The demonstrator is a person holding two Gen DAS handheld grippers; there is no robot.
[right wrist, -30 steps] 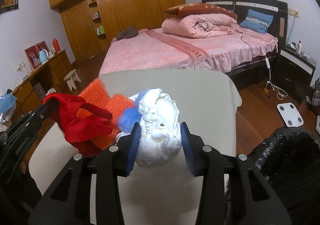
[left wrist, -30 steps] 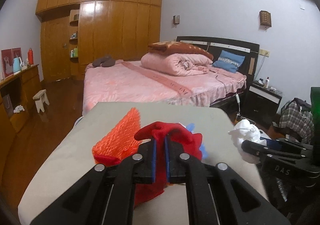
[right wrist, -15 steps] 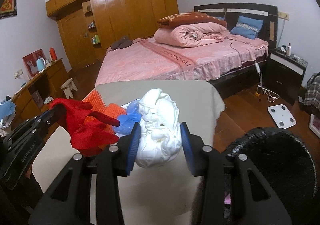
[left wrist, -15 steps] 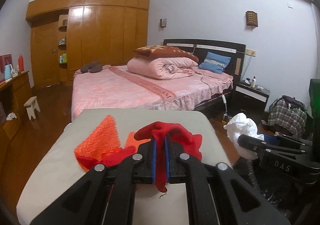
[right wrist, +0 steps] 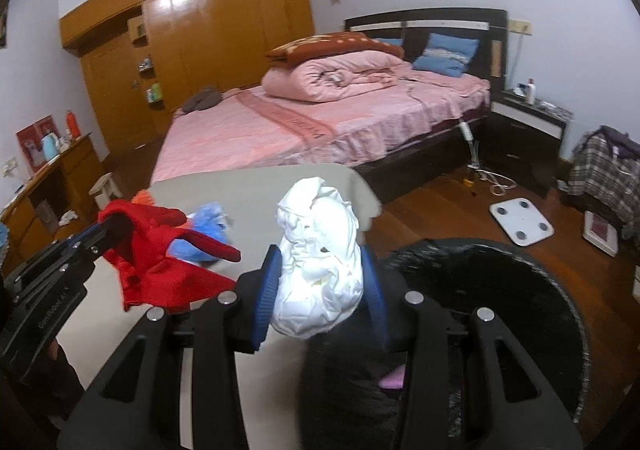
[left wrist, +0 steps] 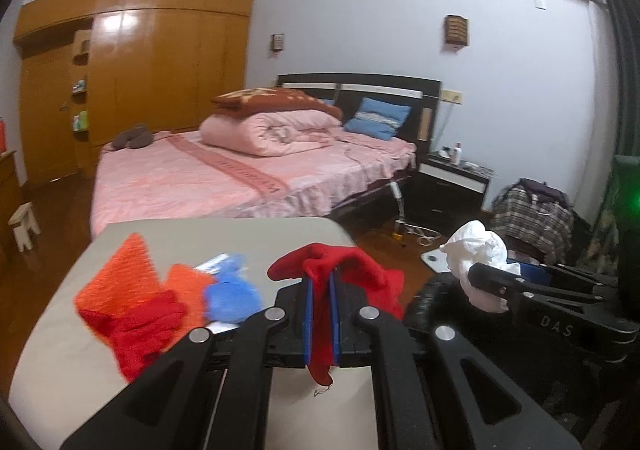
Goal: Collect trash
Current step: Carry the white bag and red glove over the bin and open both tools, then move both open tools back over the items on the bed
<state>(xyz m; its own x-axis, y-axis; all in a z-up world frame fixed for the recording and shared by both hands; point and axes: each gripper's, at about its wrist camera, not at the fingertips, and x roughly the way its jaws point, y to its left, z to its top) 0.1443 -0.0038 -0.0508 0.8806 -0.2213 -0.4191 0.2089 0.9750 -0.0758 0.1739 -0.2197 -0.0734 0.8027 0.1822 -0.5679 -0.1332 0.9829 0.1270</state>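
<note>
My left gripper [left wrist: 320, 290] is shut on a red net bag [left wrist: 344, 270], held above the beige table's [left wrist: 240, 238] right part; it also shows in the right wrist view [right wrist: 160, 262]. My right gripper [right wrist: 320, 286] is shut on a crumpled white paper wad [right wrist: 320, 254], at the table's right edge beside the black-lined trash bin [right wrist: 500, 290]. The wad also shows in the left wrist view [left wrist: 476, 250]. On the table lie an orange net [left wrist: 124, 274], a second red net piece [left wrist: 140, 326] and a blue wrapper [left wrist: 232, 294].
A pink bed [left wrist: 224, 174] stands behind the table. A nightstand [right wrist: 528, 118], a white scale [right wrist: 520, 222] on the wooden floor and a plaid bag [right wrist: 604, 170] are to the right. A wooden desk [right wrist: 48, 186] is at the left.
Both grippers have moved to the right with their loads, away from the pile on the table. The trash bin has come into fuller view under the right gripper.
</note>
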